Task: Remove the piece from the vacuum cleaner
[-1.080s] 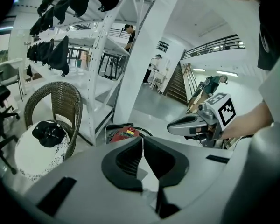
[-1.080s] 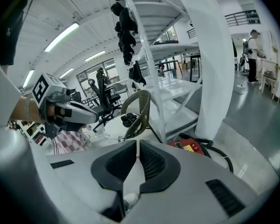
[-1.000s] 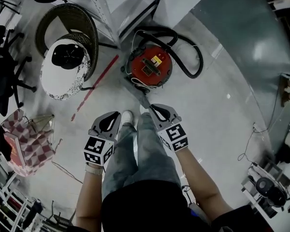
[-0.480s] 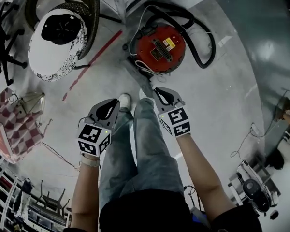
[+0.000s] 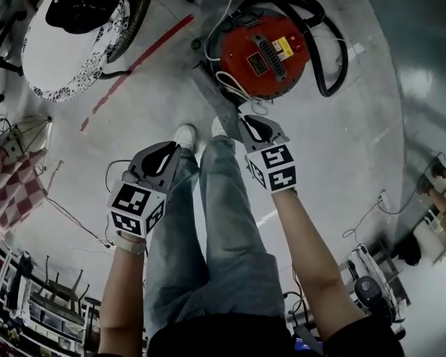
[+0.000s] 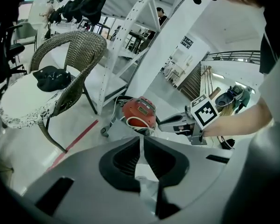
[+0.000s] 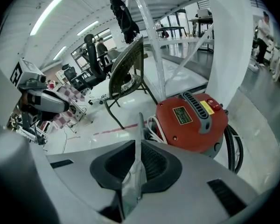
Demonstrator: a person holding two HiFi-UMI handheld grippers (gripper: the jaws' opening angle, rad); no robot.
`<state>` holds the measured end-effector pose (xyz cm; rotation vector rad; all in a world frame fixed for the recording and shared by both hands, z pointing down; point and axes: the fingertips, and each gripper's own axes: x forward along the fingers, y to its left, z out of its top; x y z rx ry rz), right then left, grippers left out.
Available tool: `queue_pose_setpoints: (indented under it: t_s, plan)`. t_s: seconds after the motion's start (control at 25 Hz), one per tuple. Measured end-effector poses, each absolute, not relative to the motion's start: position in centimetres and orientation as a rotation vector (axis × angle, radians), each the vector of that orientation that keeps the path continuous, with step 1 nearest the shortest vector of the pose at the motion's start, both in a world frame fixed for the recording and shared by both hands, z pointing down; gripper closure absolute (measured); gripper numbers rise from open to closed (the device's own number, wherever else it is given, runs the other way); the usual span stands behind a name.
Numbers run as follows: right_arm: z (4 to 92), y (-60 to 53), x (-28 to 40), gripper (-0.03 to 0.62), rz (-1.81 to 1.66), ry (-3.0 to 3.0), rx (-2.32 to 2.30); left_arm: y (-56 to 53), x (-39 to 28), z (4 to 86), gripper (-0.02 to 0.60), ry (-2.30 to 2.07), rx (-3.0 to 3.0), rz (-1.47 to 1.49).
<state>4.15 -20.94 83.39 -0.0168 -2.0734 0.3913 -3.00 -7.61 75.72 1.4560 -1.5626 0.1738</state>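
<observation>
Now | round red vacuum cleaner (image 5: pixel 264 47), black hose (image 5: pixel 334 58) curving beside | wicker chair (image 6: pixel 81 55) near | left hand-held gripper (image 5: pixel 169 150), right hand-held gripper (image 5: pixel 247 117) jaws together, empty

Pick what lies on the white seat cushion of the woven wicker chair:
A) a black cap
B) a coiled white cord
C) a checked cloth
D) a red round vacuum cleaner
A: the head view shows a black cap resting on the white seat cushion of the woven wicker chair.
</observation>
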Motion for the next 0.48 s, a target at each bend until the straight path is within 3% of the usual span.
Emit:
queue_pose_setpoints:
  t_s: [0.48]
  plan:
    - [91.3,-21.0,4.2,0.526,0.342,-2.011,-0.018,-5.7,-2.4,81.9,0.560,-1.556,1.388,0.108]
